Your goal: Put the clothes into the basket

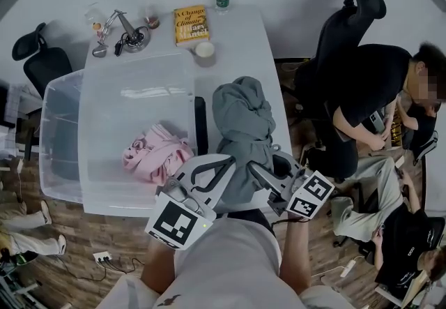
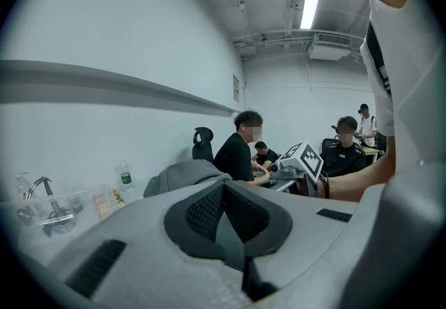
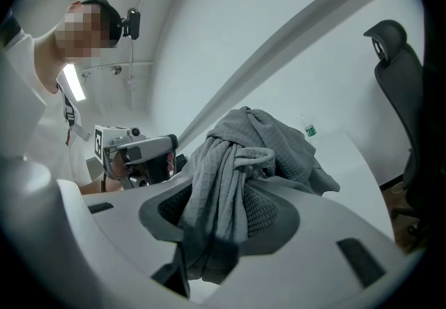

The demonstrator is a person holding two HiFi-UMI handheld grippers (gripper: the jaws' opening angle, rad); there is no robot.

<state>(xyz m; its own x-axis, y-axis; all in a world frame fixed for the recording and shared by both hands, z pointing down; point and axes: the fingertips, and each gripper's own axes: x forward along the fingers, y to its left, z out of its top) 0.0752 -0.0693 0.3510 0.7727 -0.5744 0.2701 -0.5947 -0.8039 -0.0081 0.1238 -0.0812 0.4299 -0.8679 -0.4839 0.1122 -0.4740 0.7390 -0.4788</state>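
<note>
We see the grey garment (image 1: 240, 126) bunched on the white bench (image 1: 240, 42), just right of the clear basket (image 1: 104, 98). A pink garment (image 1: 157, 154) lies on the basket's floor. Our right gripper (image 3: 219, 224) is clamped on a fold of the grey cloth, its jaws narrowed around it. Our left gripper (image 2: 230, 217) hovers close beside, jaws together with nothing between them.

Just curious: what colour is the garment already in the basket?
Pink; the garment shows best in the head view.
</note>
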